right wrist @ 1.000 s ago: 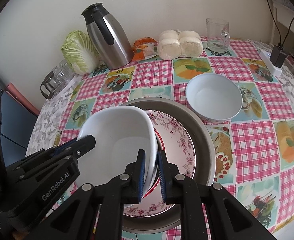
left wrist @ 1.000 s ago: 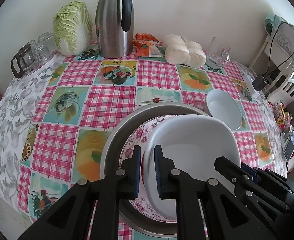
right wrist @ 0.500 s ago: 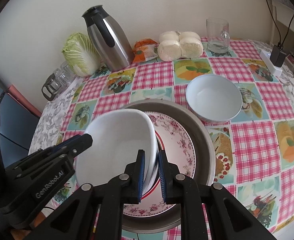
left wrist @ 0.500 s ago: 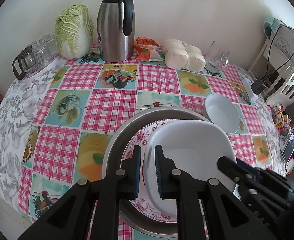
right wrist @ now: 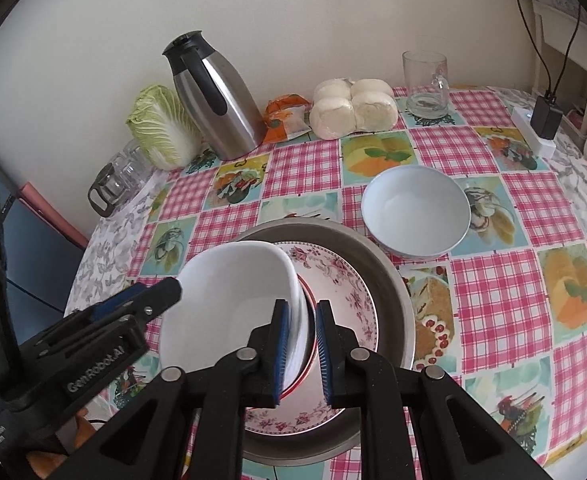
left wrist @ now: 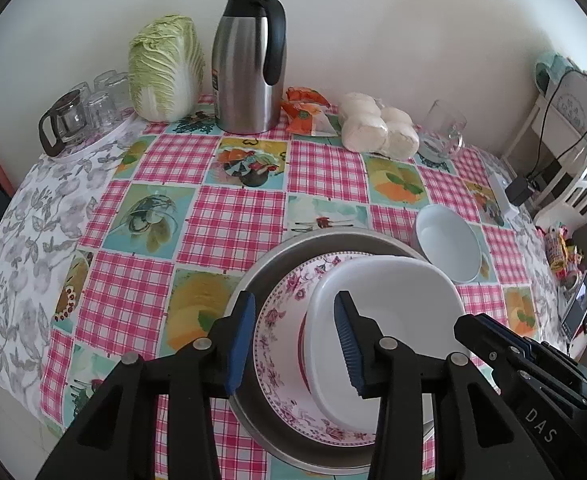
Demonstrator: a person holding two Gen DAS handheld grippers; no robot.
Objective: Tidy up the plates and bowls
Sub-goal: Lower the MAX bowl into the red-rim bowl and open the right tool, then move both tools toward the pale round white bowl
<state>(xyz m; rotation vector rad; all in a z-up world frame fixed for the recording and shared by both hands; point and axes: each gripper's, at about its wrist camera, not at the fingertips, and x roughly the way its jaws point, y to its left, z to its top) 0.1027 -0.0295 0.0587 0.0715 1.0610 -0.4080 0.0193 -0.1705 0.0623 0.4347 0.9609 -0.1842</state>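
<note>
white squarish dish (right wrist: 233, 304): rigid, glazed, likely slick and breakable, resting tilted on floral plate (right wrist: 333, 280) inside metal basin (right wrist: 393, 280); right claw (right wrist: 300, 350) pinches its thin rim, left claw (left wrist: 293, 340) has just been opening, rim loose between its jaws.

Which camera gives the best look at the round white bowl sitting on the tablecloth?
The right wrist view: the round bowl sits whole, unblocked and large, its empty inside plain. In the left wrist view the same bowl is smaller, squeezed toward the right edge, its near rim hidden behind the square white dish.
</note>
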